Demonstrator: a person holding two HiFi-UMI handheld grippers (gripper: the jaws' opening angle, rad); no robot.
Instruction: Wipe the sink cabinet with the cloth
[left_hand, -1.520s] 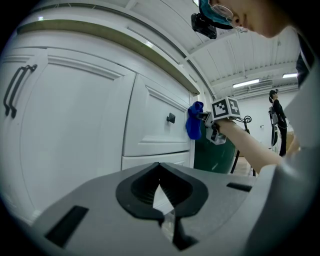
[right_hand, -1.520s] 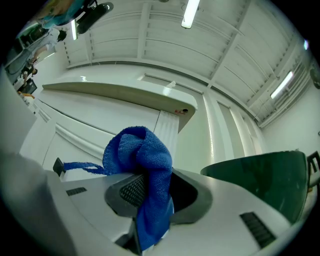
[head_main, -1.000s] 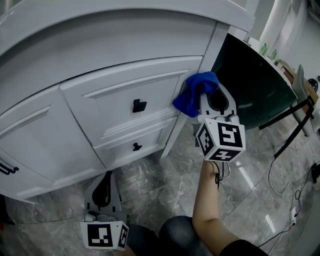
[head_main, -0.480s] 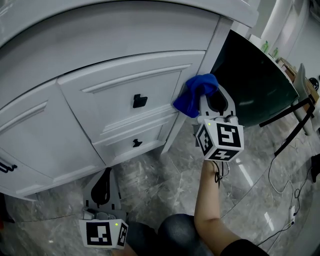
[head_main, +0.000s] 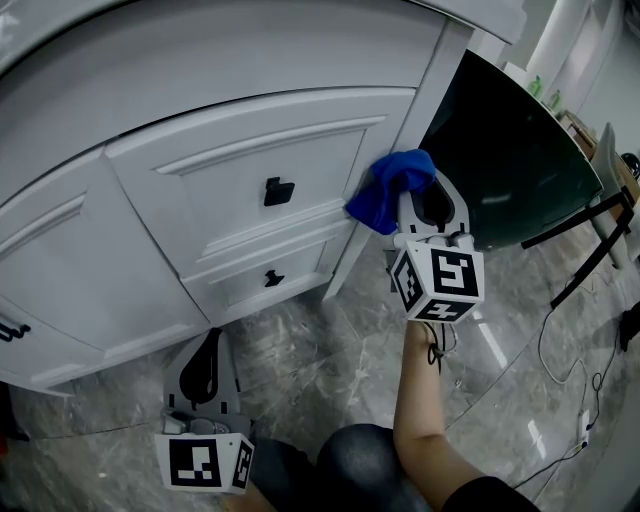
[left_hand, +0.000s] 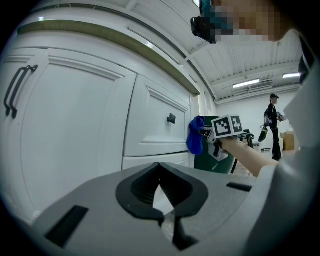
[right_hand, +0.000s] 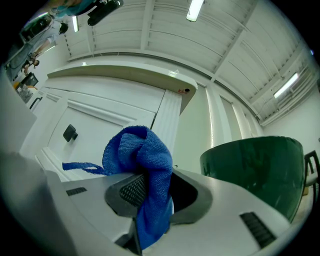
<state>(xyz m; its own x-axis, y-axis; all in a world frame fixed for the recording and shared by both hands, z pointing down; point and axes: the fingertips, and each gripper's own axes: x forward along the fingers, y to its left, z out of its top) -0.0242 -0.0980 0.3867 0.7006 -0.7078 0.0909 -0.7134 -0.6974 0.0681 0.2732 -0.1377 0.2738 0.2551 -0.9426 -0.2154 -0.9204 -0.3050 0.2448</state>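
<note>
Two tongs are in my hands. My right tongs (right_hand: 150, 200) are pinching the blue cloth (right_hand: 142, 160), which bunches above their tips and hangs down between them, with a loose strand trailing off to their left. The cloth is up at the sink cabinet (head_main: 200, 110), by the corner post (head_main: 425, 100) just right of the upper drawer (head_main: 240, 160). It looks to be touching the wood, though I can't be sure. The drawer's black knob (head_main: 278, 190) lies to the left of these tongs, and a dark green tub (head_main: 510, 170) stands close on their right. My left tongs (head_main: 210, 345) hang low, well apart from the right ones. They are pressed together with nothing between them and point at the cabinet's foot, over the marble floor (head_main: 330, 350).
</note>
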